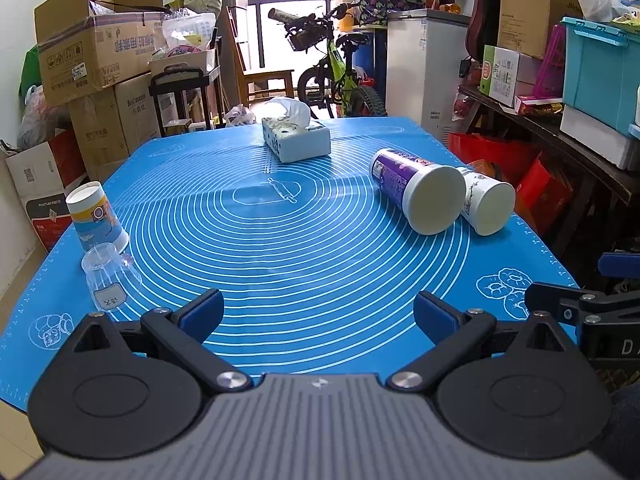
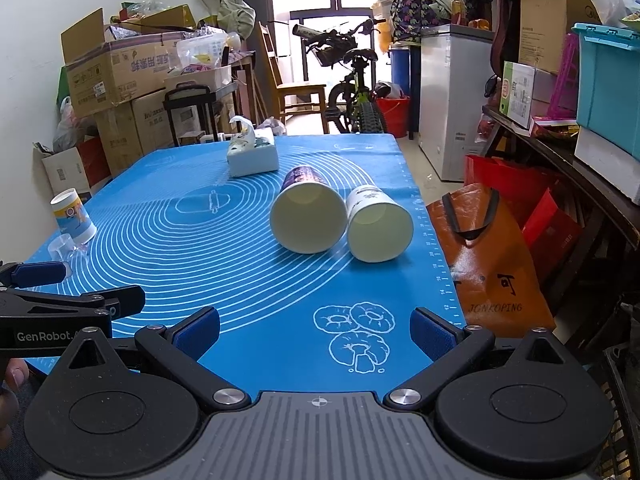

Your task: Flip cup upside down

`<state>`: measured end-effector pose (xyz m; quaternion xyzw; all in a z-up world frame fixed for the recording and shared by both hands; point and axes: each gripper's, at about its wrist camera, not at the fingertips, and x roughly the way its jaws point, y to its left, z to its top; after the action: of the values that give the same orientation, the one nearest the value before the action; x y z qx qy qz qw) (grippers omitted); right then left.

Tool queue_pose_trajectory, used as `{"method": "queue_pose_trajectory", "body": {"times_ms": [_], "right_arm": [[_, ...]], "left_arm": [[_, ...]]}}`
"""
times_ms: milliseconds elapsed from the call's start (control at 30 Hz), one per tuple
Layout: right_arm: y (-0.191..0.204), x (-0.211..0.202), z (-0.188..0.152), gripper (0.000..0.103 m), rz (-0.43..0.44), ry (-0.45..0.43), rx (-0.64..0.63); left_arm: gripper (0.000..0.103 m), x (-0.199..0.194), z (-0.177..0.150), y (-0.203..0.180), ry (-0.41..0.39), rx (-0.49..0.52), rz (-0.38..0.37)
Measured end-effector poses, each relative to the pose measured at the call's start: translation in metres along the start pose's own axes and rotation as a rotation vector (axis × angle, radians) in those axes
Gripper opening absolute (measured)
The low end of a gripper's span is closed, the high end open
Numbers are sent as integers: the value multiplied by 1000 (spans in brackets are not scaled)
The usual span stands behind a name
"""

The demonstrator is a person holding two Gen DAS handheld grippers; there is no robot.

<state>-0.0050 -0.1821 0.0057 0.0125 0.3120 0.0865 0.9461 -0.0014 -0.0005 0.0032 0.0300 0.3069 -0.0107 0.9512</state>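
Two paper cups lie on their sides on the blue mat (image 1: 304, 240), mouths toward me: a purple cup (image 1: 416, 190) (image 2: 308, 212) and beside it on the right a white printed cup (image 1: 486, 202) (image 2: 378, 224). At the left edge a blue-and-yellow paper cup (image 1: 96, 216) (image 2: 72, 216) stands upside down, with a clear plastic cup (image 1: 110, 278) (image 2: 60, 246) upside down in front of it. My left gripper (image 1: 318, 316) is open and empty over the mat's near edge. My right gripper (image 2: 316, 330) is open and empty, short of the two lying cups.
A tissue box (image 1: 296, 138) (image 2: 252, 154) sits at the mat's far middle. Cardboard boxes (image 1: 96, 64) stack at the left. A bicycle (image 1: 340, 72) and a white cabinet (image 1: 424, 68) stand behind the table. An orange bag (image 2: 492, 256) hangs off the right edge.
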Motion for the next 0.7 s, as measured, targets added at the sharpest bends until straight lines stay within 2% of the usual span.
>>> {"method": "queue_pose_trajectory", "body": {"times_ms": [700], "right_arm": [[-2, 0, 0, 100, 3, 0, 2]], "left_arm": [[100, -1, 0, -1, 8, 5, -6]]}}
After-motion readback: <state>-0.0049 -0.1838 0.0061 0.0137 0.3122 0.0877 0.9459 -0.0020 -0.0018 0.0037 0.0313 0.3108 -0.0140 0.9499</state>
